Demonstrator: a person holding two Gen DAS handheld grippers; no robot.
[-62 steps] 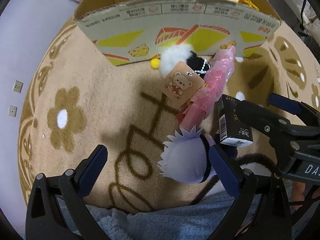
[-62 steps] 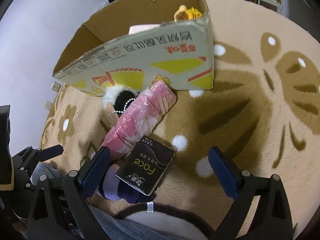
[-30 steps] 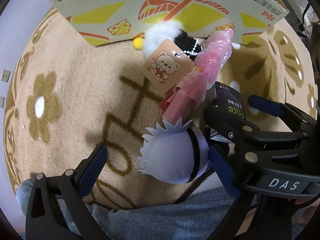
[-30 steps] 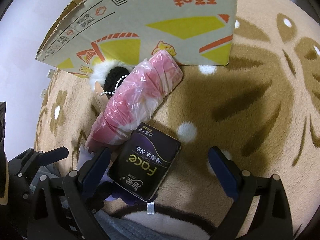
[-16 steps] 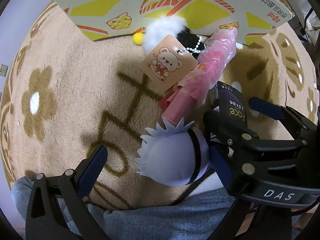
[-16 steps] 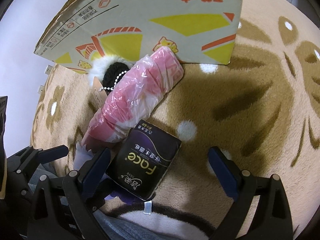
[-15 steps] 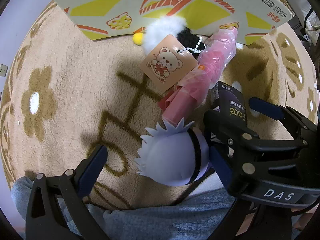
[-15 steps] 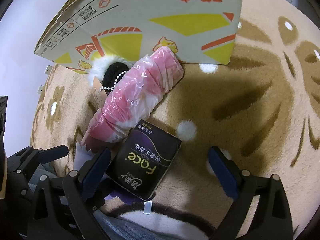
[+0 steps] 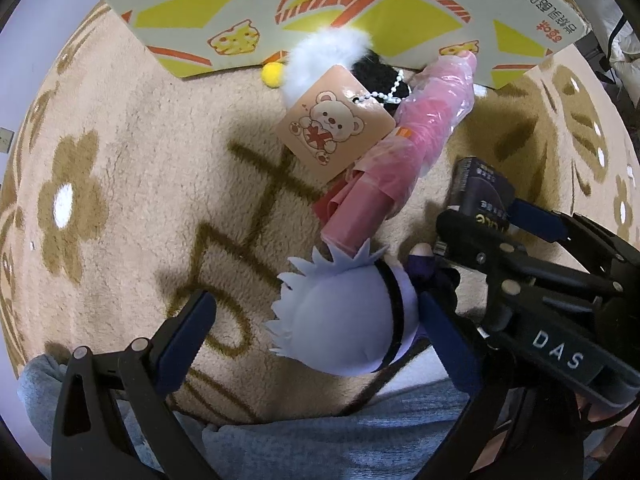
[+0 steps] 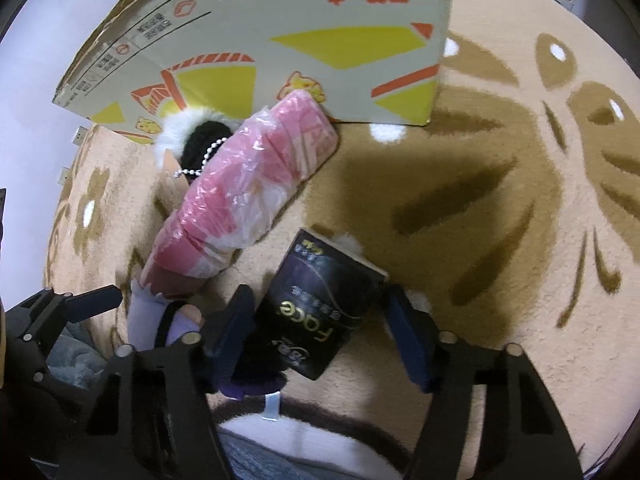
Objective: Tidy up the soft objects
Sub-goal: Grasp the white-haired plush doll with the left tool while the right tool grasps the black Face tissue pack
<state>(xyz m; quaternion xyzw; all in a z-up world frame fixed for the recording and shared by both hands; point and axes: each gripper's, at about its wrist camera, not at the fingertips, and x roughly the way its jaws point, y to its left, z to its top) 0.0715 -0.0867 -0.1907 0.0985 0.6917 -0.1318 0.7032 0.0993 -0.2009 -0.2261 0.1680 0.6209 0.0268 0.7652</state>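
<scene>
Right tool (image 10: 320, 332) just closing, pads flanking tissue pack (image 10: 324, 312)

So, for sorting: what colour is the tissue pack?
Dark purple-black with gold lettering; the tissue pack shows best in the right wrist view.

The dark tissue pack (image 10: 320, 312) carries the word "Face" in gold letters across its front (smaller Chinese print sits beside it, too fine to read). The black body of the right gripper (image 9: 480, 220), seen from the left wrist camera, bears the white letters "DAS". The cardboard box (image 10: 280, 20) shows large orange Chinese characters and a row of black ones along its upper edge, all upside down, and the hang tag (image 9: 338, 128) on the fluffy toy has only a cartoon bear holding a heart, with no words.
</scene>
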